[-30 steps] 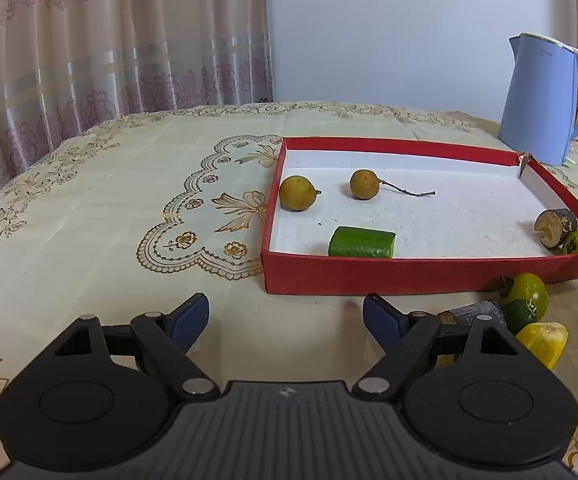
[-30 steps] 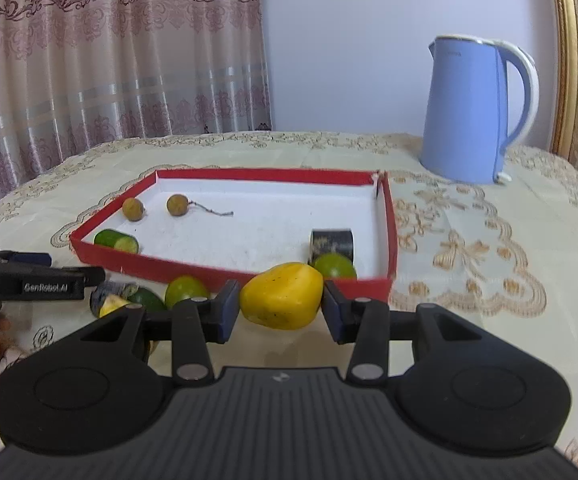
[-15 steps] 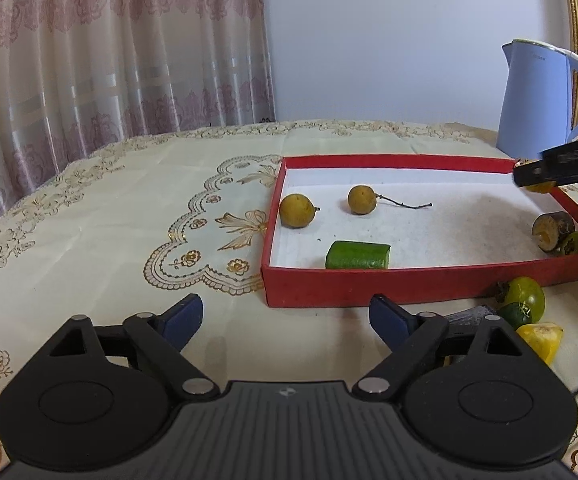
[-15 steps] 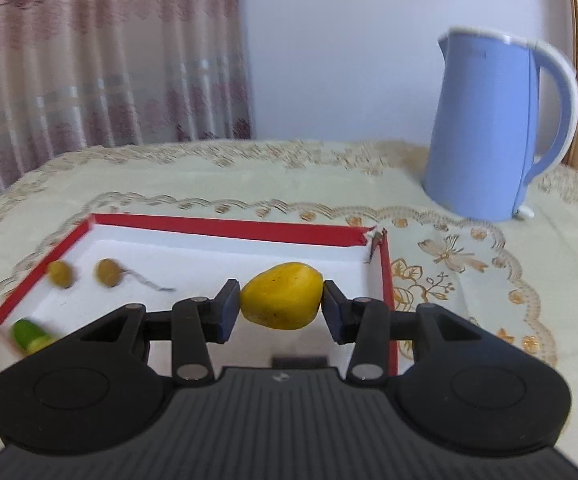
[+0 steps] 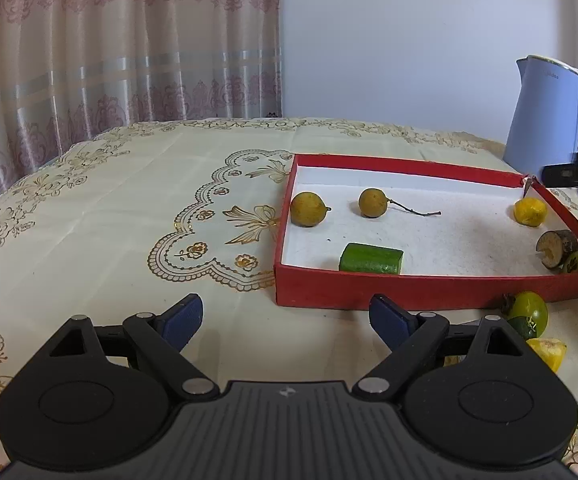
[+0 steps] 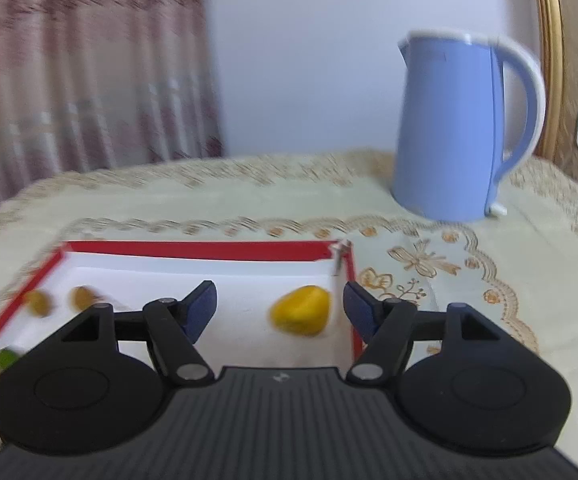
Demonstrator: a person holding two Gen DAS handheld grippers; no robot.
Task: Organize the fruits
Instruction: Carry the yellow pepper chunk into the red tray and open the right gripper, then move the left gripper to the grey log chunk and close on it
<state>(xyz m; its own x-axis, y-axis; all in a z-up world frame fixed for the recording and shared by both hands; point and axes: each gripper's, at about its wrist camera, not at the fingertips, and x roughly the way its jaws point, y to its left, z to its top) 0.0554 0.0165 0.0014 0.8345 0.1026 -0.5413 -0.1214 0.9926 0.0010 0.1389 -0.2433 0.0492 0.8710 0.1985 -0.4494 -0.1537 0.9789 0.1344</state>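
The right gripper [image 6: 279, 306] hangs over the red tray [image 6: 209, 250], jaws opening, its yellow fruit [image 6: 300, 315] apparently released, lying in the tray's far right corner. The left gripper [image 5: 287, 318] waits unclenched, empty.

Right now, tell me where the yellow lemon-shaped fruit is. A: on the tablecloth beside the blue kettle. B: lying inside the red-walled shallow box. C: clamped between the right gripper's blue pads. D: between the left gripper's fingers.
B: the yellow lemon-shaped fruit lies on the white floor of the red-walled shallow box, near its far corner, while the right gripper is opening, its pads clear of the fruit.
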